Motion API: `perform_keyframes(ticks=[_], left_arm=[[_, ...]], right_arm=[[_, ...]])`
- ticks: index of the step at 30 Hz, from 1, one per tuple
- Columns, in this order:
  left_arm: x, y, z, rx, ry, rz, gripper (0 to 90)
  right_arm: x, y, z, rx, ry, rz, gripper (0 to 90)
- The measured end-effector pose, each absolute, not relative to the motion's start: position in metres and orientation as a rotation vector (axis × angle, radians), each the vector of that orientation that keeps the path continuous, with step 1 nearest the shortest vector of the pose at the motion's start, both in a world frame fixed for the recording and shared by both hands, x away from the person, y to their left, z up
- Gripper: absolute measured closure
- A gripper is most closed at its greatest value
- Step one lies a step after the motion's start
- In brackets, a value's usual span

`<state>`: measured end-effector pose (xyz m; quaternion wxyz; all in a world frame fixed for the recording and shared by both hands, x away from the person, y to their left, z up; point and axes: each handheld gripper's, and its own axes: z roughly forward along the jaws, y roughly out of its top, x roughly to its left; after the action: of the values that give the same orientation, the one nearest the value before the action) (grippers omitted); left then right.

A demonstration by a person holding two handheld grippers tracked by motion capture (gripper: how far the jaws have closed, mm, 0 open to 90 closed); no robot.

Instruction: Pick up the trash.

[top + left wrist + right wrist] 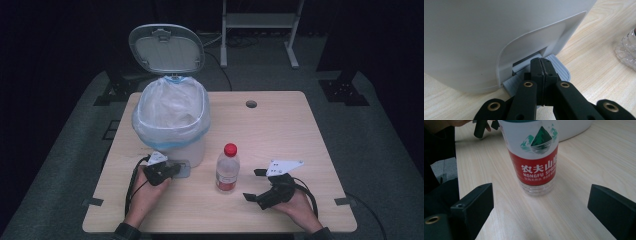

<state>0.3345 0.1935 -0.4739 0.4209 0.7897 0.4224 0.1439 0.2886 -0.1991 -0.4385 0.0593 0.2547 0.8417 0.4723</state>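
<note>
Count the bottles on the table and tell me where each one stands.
1. The bottle, red-capped with a red label, stands upright near the table's front middle, right of the bin and just beyond the open right gripper. The bin's liner could hide more inside.

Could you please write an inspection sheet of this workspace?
Surface: light wooden table, one round hole.
Job's things: white pedal bin, lid up, clear bag liner; clear plastic bottle with red cap, upright, beside the bin.
Clutter: nothing seen.
Grippers: left gripper shut, tips on grey pedal; right gripper open, bottle ahead, untouched.
Cables: black cable from each gripper.
Surroundings: grey carpet, metal stand legs.
</note>
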Motion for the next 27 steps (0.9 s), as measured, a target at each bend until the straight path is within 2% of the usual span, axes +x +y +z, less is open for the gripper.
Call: perform_keyframes(ticks=[27], left_arm=[[0.335, 0.194, -0.474, 1.98, 1.057, 0.358, 89.5]], right_arm=[[0.303, -0.172, -0.436, 0.693, 2.565, 1.486, 5.2]])
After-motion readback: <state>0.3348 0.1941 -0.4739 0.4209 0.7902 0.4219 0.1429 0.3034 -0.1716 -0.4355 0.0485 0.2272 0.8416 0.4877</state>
